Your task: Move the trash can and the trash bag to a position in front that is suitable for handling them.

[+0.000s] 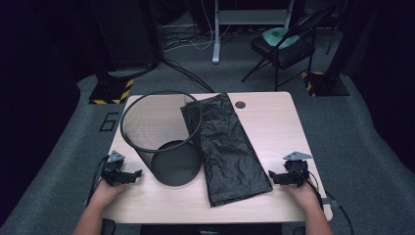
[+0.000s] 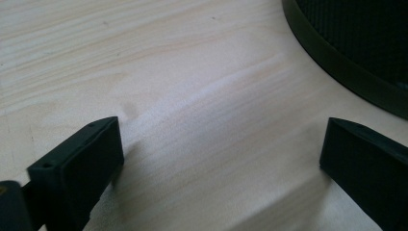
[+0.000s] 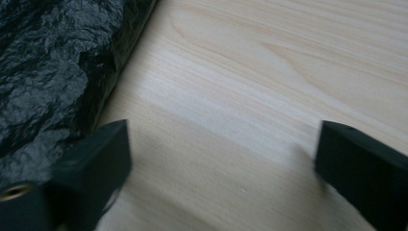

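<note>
A: Grippers?
B: Left gripper [image 1: 138, 173] and right gripper [image 1: 270, 175] both rest on the counter [image 1: 274, 127], jaws apart, empty.
A: Items?
B: Bin [image 1: 161, 137] upright left of centre; bag [image 1: 227, 147] flat, touching it

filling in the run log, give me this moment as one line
left gripper: open, empty, beside mesh bin | right gripper: open, empty, beside black bag | bag flat on table, touching bin
</note>
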The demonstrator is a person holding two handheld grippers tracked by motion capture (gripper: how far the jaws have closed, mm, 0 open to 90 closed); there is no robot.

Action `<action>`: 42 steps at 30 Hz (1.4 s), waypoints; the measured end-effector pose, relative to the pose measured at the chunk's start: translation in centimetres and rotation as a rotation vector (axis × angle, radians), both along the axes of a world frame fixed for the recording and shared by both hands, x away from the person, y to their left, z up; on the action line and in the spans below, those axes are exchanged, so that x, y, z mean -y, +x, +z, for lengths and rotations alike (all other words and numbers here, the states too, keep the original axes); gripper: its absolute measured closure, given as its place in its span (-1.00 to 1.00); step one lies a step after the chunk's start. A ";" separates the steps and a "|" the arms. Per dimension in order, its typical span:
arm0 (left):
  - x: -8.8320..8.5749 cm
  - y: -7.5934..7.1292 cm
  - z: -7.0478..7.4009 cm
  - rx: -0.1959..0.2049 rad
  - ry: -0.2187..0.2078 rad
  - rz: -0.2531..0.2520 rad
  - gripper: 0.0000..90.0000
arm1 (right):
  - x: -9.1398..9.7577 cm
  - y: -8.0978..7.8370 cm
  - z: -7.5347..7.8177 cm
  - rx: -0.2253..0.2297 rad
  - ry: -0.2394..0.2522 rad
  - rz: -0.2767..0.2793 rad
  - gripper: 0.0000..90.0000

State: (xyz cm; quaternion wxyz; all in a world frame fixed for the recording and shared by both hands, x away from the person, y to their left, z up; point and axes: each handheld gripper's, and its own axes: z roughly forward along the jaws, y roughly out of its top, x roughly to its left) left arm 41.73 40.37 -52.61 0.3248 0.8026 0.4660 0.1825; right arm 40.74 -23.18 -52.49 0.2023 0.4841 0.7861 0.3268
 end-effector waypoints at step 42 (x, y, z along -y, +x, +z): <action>0.1 -1.2 0.5 -0.031 0.025 -0.071 -0.72 | -5.8 -0.7 2.1 -0.132 -0.043 0.143 0.39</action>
